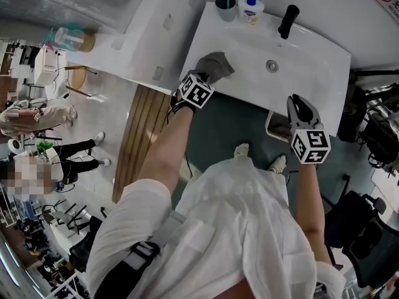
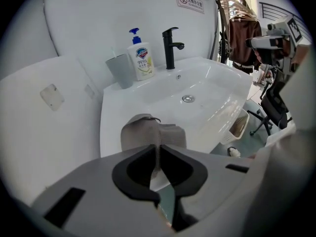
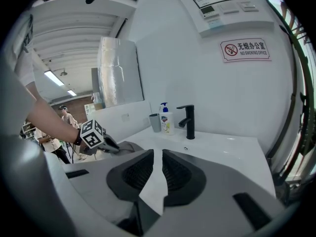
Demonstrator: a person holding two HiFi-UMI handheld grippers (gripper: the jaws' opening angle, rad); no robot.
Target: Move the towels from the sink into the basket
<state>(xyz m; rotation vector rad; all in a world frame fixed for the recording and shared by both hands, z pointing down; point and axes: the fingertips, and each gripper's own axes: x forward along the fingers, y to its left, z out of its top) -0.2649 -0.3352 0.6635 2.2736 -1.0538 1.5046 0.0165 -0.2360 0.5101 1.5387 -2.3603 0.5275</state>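
Observation:
A grey towel [image 1: 216, 63] [image 2: 148, 132] lies crumpled on the front left corner of the white sink [image 1: 312, 61] [image 2: 217, 83]. My left gripper [image 1: 204, 78] [image 2: 159, 149] points steeply down and is shut on a fold of this towel. My right gripper [image 1: 298, 104] [image 3: 158, 154] hovers over the sink's front right edge. Its jaws stand a narrow gap apart with nothing between them. In the right gripper view, the left gripper [image 3: 106, 143] and the towel [image 3: 131, 146] show at the left. A white basket [image 1: 277, 124] [image 2: 240, 125] stands on the floor under the sink's right side.
At the back of the sink stand a black tap [image 1: 288, 20], a soap bottle [image 1: 251, 8] and a grey cup [image 1: 225, 6]. A white counter [image 1: 143, 36] adjoins the sink on the left. Black office chairs [image 1: 368, 229] stand to the right. People [image 1: 37, 117] are far left.

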